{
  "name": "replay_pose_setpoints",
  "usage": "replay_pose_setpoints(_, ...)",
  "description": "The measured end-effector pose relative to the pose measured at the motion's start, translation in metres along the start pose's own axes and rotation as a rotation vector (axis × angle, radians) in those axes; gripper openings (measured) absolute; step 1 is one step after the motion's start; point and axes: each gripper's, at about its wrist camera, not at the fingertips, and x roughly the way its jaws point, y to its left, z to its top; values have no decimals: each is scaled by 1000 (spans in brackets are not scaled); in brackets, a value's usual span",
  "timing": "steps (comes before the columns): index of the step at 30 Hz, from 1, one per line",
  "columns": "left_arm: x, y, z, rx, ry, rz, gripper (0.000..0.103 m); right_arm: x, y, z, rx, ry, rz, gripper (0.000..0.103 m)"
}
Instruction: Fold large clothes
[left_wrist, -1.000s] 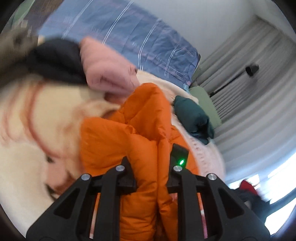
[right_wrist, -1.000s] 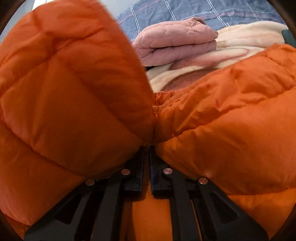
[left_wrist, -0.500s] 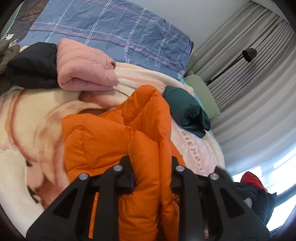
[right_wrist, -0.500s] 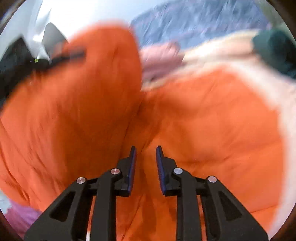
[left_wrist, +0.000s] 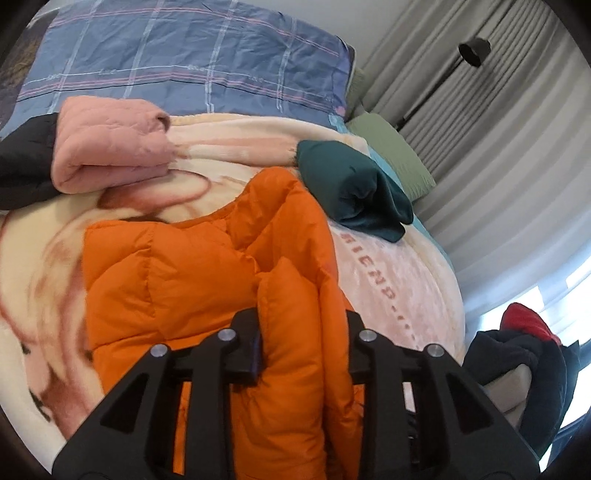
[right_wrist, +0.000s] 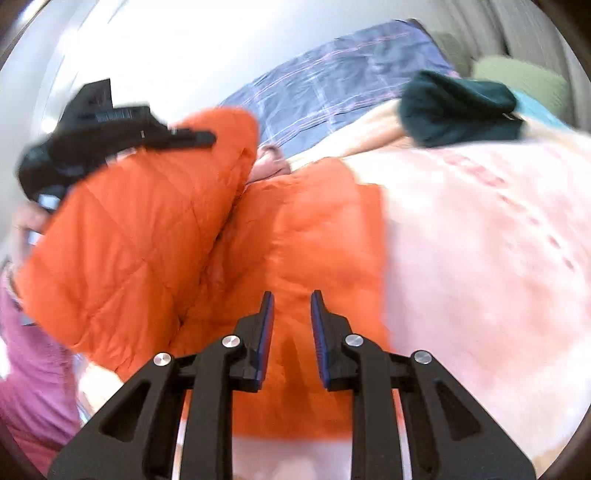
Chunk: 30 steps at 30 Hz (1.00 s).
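Orange jacket (left_wrist: 207, 280) is being held on the blanket (left_wrist: 399, 280), one puffy fold pinched by the left gripper (left_wrist: 303, 332) and raised, seemingly for folding across; the right gripper (right_wrist: 291, 328) is being held empty above it, fingers parted.

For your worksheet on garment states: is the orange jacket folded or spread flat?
Partly folded: the orange jacket is bunched, one part lifted in the left gripper.

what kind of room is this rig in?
Most likely a bedroom: the orange puffer jacket lies on a bed with a printed blanket, a blue plaid duvet behind it and grey curtains alongside.
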Motion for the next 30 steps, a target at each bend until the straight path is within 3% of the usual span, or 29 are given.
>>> replay_pose_setpoints(3, 20, -12, -1, -12, 31, 3, 38, 5, -14, -6, 63, 25, -14, 23)
replay_pose_setpoints(6, 46, -33, 0, 40, 34, 47, 43, -16, -2, -10, 6, -36, 13, 24)
replay_pose_setpoints(9, 71, -46, 0, 70, 48, 70, 43, -33, 34, -9, -58, -97, 96, 42)
replay_pose_setpoints(13, 90, -54, 0, 84, 79, 25, 43, -48, 39, -11, -113, -137, 150, 68)
replay_pose_setpoints(17, 95, -56, -4, 96, 93, -13, 44, -48, 48, -11, -86, -98, 198, 68)
replay_pose_setpoints(21, 93, -53, -5, 100, 93, -52, 45, -33, 60, -17, -36, -12, 185, 68)
replay_pose_setpoints(23, 92, -52, -5, 103, 94, -80, 46, -26, 59, -17, 32, 21, 207, 61)
replay_pose_setpoints(24, 92, -53, -5, 105, 94, -90, 46, -27, 58, -17, 50, 8, 203, 26)
replay_pose_setpoints(25, 92, -54, -6, 109, 96, -105, 47, -29, 56, -14, 65, -5, 186, 16)
replay_pose_setpoints(30, 68, -57, -2, 182, 60, -126, 47, -71, 43, -14, 60, -120, 76, 9)
